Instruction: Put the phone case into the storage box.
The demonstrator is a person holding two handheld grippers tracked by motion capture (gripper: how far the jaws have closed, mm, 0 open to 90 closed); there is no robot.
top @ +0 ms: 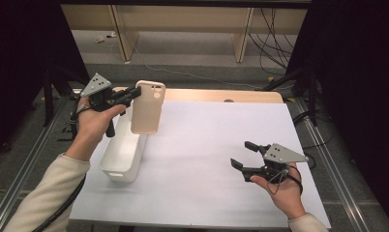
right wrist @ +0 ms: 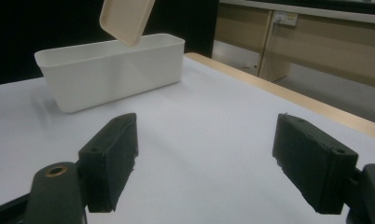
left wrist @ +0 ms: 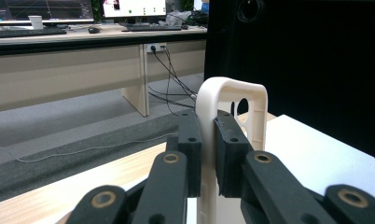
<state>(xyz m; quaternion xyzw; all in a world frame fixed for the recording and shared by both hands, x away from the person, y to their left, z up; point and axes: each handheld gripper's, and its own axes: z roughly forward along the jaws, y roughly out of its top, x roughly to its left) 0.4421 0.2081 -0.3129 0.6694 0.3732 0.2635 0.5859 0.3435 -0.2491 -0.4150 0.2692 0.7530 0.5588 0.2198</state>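
- Nearest to me, the right gripper [top: 246, 157] rested low over the white sheet [top: 207, 159] on the bench, near its right front part. Its jaws stood wide apart and held nothing.
- Farther, on the left side of the sheet, the white bin [top: 122, 162] stood upright with its long side going away from me. I could not see anything inside it.
- Above the far end of the bin, the left gripper [top: 133, 94] held the cream phone case [top: 147, 107] in the air. Its jaws were closed on one upper edge of the case, and the case hung down, clear of the bin rim.
- In the left gripper view, the pads [left wrist: 190, 144] pinched only the thin side wall of the case [left wrist: 232, 107]. I judged this grip as narrow, so the case could turn or slip if I moved the hand fast.
- The lower end of the case [right wrist: 126, 18] hung over the far rim of the bin [right wrist: 111, 65]. If I released it from this height, I think it could hit the rim and fall out on the sheet.
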